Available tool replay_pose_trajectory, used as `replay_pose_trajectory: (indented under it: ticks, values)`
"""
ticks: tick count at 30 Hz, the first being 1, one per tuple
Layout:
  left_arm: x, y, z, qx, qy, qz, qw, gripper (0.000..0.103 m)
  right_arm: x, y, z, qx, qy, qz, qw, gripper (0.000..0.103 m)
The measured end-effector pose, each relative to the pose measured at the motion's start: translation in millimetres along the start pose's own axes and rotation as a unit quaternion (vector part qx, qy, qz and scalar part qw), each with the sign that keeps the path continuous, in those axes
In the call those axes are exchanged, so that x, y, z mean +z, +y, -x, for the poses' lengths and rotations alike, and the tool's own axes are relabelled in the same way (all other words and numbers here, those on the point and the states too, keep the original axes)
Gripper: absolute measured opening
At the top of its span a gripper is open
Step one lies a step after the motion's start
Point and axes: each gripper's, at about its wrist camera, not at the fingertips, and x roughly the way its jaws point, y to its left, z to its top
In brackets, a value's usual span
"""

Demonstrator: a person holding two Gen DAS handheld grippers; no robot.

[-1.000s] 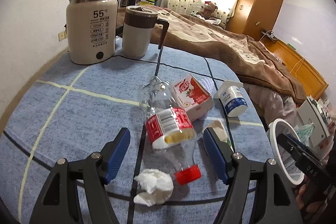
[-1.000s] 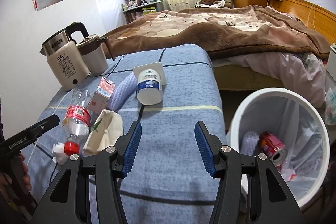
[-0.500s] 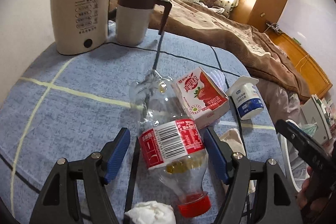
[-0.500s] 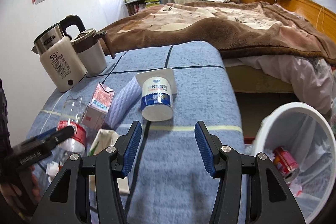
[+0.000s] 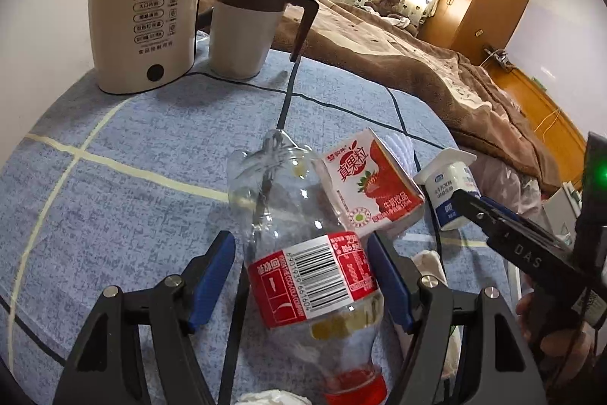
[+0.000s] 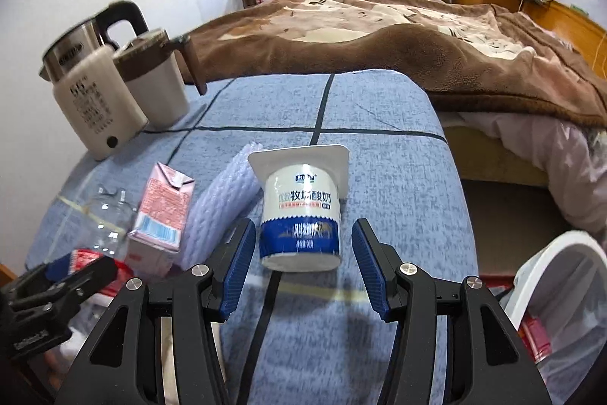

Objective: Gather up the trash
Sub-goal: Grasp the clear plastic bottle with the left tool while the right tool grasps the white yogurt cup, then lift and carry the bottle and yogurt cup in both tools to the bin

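A crushed clear plastic bottle with a red label and red cap lies on the blue checked cloth. My left gripper is open around its label, one blue pad on each side. A strawberry milk carton leans against the bottle's far end. A white and blue yoghurt cup lies on its side, base towards me, between the blue pads of my open right gripper, with a gap on both sides. A white tissue shows at the bottom edge.
A cream kettle and a lidded mug stand at the back left. White foam netting lies left of the cup. A white bin holding red trash sits below the table's right edge. A bed lies behind.
Both grippers have moved forward and down. The bottle now lies between the left pads and the yoghurt cup between the right pads. Neither pair of jaws has changed its width.
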Motion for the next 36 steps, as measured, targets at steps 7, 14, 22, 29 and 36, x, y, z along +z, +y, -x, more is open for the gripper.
replay_pose_trajectory:
  ticks: [7, 14, 22, 29, 36]
  values:
    - [1, -5, -9, -0.001, 0.007, -0.006, 1.0, 0.074, 3, -2, -17, -0.005, 0.016, -0.005, 1.0, 0.054]
    - [2, -3, -10, -0.006, 0.006, -0.002, 1.0, 0.072, 0, -5, -24, 0.009, 0.025, -0.02, 0.999, 0.05]
    - [1, -2, -2, -0.002, -0.005, -0.003, 1.0, 0.068, -4, -2, -13, 0.024, 0.01, -0.022, 0.999, 0.049]
    - [-5, -1, 7, -0.004, -0.005, -0.002, 1.0, 0.067, -12, -1, 6, 0.036, -0.002, -0.032, 0.999, 0.049]
    - [-10, -6, 15, -0.023, -0.008, 0.005, 0.9997, 0.067, -20, -2, 29, 0.049, -0.018, -0.043, 0.998, 0.049]
